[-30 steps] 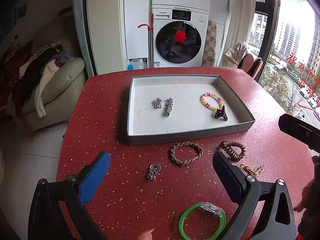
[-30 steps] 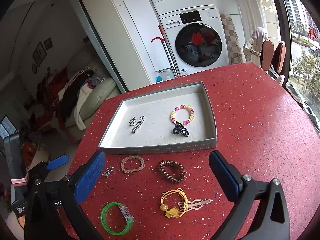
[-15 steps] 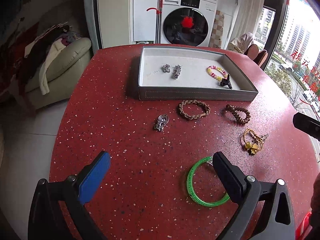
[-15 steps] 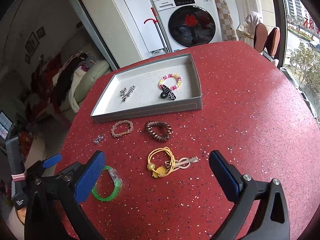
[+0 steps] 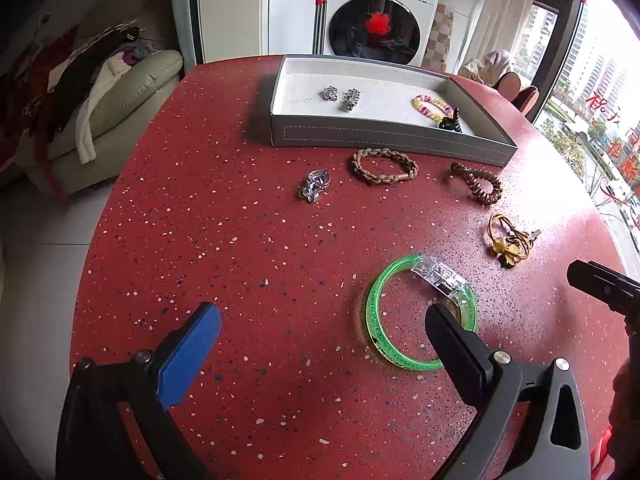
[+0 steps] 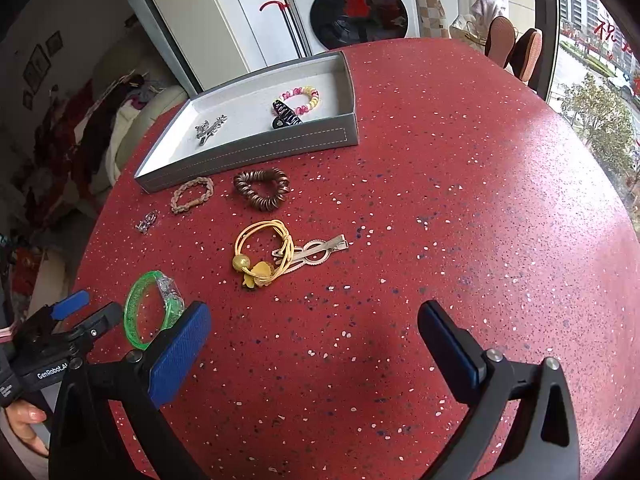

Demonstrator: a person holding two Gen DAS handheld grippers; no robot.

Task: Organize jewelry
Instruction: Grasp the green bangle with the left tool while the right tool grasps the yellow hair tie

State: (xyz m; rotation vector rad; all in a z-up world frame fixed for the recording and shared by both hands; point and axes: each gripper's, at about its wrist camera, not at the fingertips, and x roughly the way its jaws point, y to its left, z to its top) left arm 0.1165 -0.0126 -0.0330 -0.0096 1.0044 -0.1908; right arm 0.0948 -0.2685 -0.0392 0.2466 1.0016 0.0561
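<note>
A grey tray (image 5: 384,138) (image 6: 248,150) holds two silver clips, a pink-yellow bead bracelet (image 5: 432,105) and a black claw clip (image 5: 450,123). On the red table in front of it lie a silver charm (image 5: 314,185), a braided bracelet (image 5: 384,165), a brown coil tie (image 5: 478,182), a yellow hair tie with a metal clip (image 6: 264,254) and a green bangle (image 5: 384,320) (image 6: 138,312). My left gripper (image 5: 324,340) is open above the table, its black finger over the bangle's right side. My right gripper (image 6: 314,336) is open, empty, near the front edge.
The round red table (image 6: 460,200) has bare room on its right half. Behind it stand a washing machine (image 5: 376,28), a sofa piled with clothes (image 5: 100,96) and chairs by the window (image 6: 512,48). A hand (image 6: 24,416) holds the left gripper's handle.
Both grippers have pulled back from the tray toward the near edge. The green bangle now lies by the left gripper's black finger. No item has moved on the table.
</note>
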